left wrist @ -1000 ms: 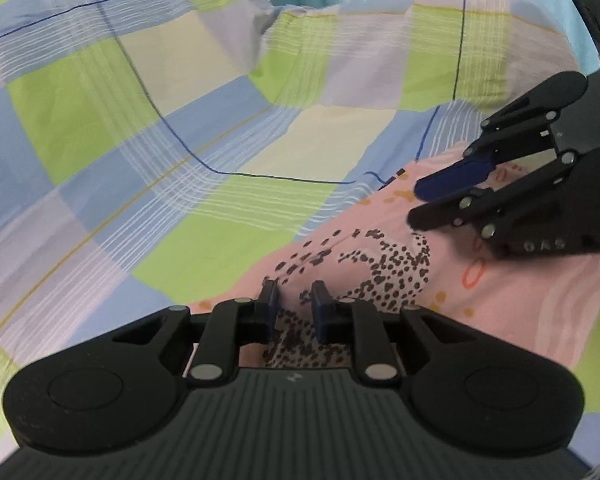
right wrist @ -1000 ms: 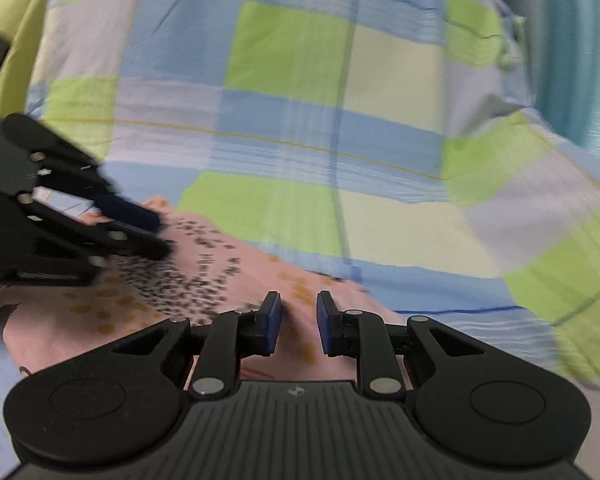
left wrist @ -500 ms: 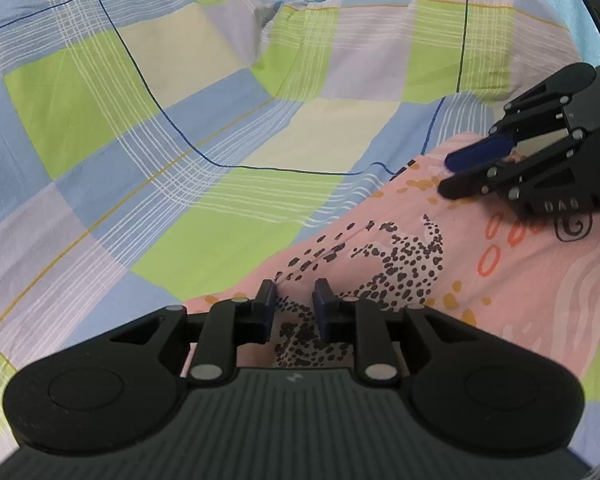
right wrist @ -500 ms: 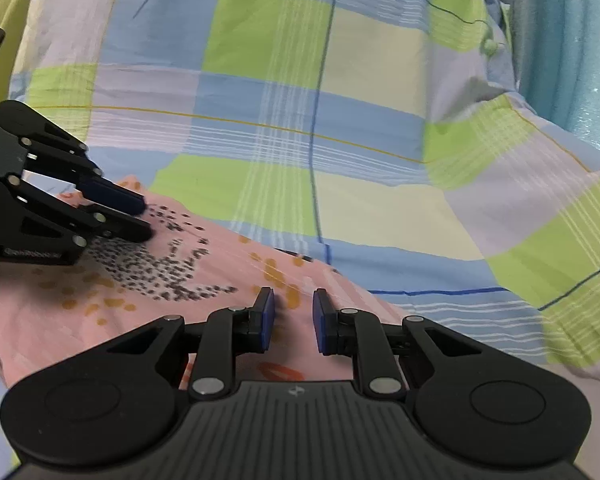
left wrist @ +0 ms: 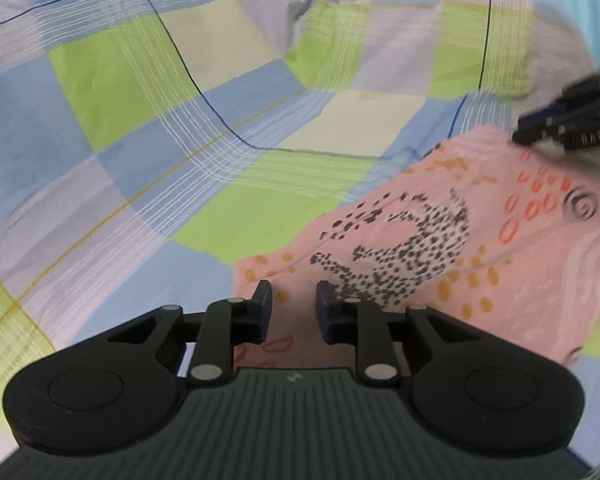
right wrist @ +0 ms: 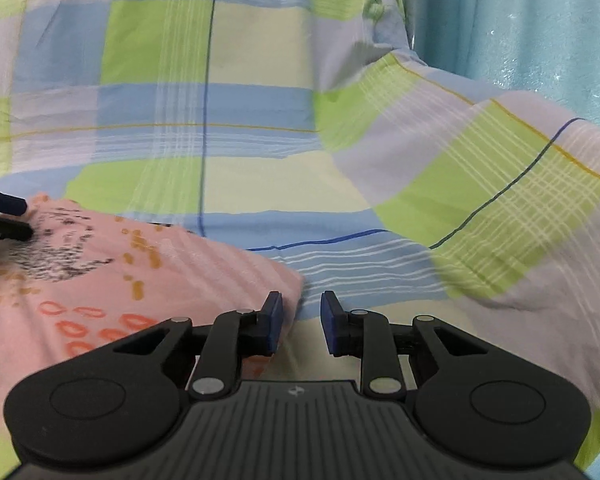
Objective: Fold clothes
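A pink garment (left wrist: 500, 248) printed with black dots, orange marks and a spiral lies flat on a checked bedsheet (left wrist: 140, 152). My left gripper (left wrist: 294, 308) hovers open over the garment's near left corner, with pink cloth showing flat in the gap between its fingers. My right gripper (right wrist: 302, 320) is open just past the garment's (right wrist: 160, 272) right corner, with the bedsheet (right wrist: 260, 152) showing between its fingers. Each view catches the other gripper at the far side of the garment: the right gripper (left wrist: 520, 132) and the left gripper (right wrist: 26, 219).
The sheet, in blue, green, cream and lilac squares, rises into rumpled folds (left wrist: 300, 28) behind the garment. A teal curtain (right wrist: 520, 20) hangs beyond the bed at the back right.
Both grippers have drawn apart toward opposite corners of the garment. More of the garment now shows spread flat between them. The jaws have stayed apart.
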Tool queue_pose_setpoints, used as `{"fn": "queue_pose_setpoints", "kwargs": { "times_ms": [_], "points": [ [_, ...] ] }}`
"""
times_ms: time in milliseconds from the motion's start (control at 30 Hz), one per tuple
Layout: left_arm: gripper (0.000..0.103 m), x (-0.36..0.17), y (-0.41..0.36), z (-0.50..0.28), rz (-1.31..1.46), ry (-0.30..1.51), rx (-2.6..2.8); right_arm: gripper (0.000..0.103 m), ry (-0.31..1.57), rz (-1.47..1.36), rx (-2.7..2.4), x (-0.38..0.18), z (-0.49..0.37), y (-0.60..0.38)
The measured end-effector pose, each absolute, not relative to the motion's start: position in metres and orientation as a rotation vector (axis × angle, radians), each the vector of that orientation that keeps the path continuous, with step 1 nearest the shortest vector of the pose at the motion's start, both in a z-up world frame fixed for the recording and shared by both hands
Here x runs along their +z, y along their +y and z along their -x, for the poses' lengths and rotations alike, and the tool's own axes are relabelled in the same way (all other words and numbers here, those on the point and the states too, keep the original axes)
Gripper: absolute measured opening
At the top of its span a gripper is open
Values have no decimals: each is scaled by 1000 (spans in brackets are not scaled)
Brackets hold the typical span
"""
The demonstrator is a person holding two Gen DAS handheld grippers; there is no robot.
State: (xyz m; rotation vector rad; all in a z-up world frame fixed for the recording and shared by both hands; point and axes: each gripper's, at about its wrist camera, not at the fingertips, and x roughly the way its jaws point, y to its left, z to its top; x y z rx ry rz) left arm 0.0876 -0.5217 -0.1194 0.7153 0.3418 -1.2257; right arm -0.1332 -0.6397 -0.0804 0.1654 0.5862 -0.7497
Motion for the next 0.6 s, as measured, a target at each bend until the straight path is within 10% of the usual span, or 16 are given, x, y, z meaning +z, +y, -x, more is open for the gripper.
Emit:
{"fn": "queue_pose_setpoints", "kwargs": {
  "times_ms": [600],
  "points": [
    [23,-126,-482,-98,-767,343,-1218,24,638,-118,-587,-89,135,-578]
  ]
}}
